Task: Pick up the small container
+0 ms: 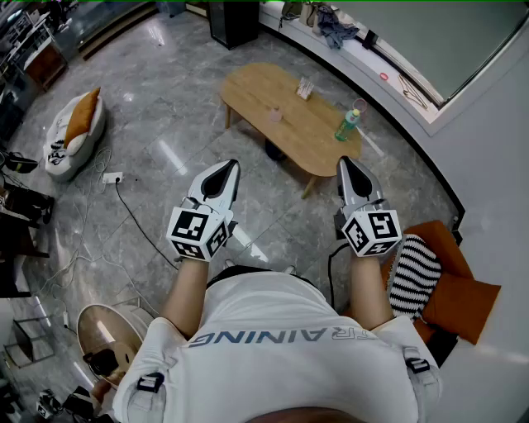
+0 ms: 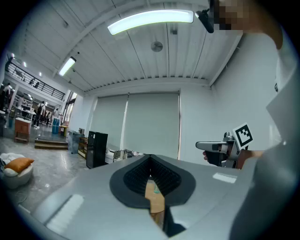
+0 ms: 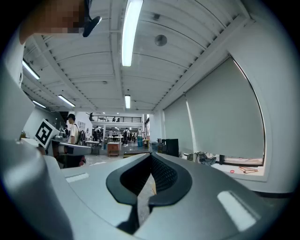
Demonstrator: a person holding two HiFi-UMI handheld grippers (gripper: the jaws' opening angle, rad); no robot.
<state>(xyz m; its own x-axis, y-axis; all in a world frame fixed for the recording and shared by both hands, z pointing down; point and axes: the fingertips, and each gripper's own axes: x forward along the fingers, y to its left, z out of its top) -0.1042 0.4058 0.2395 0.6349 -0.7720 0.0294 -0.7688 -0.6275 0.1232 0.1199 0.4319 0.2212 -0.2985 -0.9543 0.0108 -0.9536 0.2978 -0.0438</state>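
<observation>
The small clear container [image 1: 275, 114] stands near the middle of an oval wooden table [image 1: 248, 87], far ahead of both grippers. A green bottle [image 1: 348, 124] and a small card stand [image 1: 305, 87] share that table. My left gripper [image 1: 228, 167] is held level in front of the person's body, jaws together and empty. My right gripper [image 1: 345, 162] hangs level beside it, also shut and empty. In the left gripper view the left gripper [image 2: 150, 159] shows a slit of wooden table [image 2: 155, 200] between its pads. The right gripper [image 3: 151, 157] points across the room.
A white pet bed [image 1: 62, 136] with an orange cushion lies on the left of the marble floor, with a power strip [image 1: 111, 178] and cables nearby. A striped cushion [image 1: 412, 273] on orange fabric sits at the right. A black cabinet [image 1: 234, 21] and a window ledge [image 1: 388, 70] stand behind the table.
</observation>
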